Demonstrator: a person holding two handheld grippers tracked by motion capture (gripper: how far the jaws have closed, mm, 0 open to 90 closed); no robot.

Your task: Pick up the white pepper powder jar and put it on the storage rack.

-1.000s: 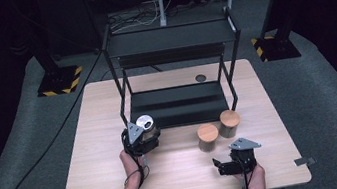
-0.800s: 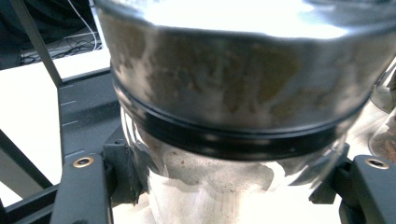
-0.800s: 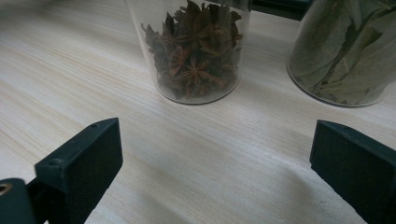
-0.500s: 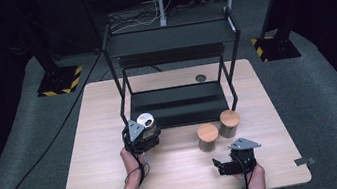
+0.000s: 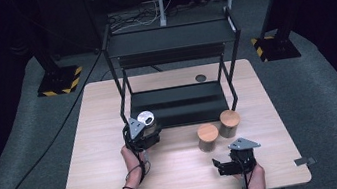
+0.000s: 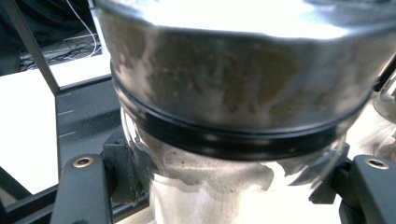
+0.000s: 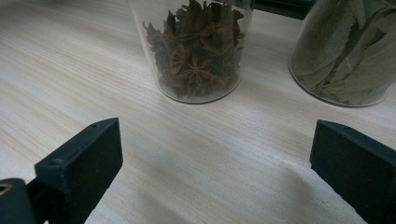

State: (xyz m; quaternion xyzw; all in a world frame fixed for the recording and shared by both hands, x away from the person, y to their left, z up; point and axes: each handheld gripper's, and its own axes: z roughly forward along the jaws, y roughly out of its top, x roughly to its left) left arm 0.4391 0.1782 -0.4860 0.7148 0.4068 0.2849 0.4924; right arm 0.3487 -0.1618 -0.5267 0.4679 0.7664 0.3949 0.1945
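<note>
While the shelf stays unloaded:
Left gripper (image 5: 142, 128): clenched on a metal-lidded jar (image 6: 224, 116), left of centre, upright.
Right gripper (image 5: 231, 162): released, empty, lower right.
Black rack (image 5: 180, 104): bottom shelf just above the jar; left hand nearer.

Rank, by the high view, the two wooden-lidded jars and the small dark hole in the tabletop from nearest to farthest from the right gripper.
1. Star anise jar: just ahead of the right gripper, slightly to its left.
2. Bay leaf jar: a little farther, beside the shelf rack's front right leg.
3. Tabletop hole: farthest, near the far edge behind the rack's lower shelf.
</note>
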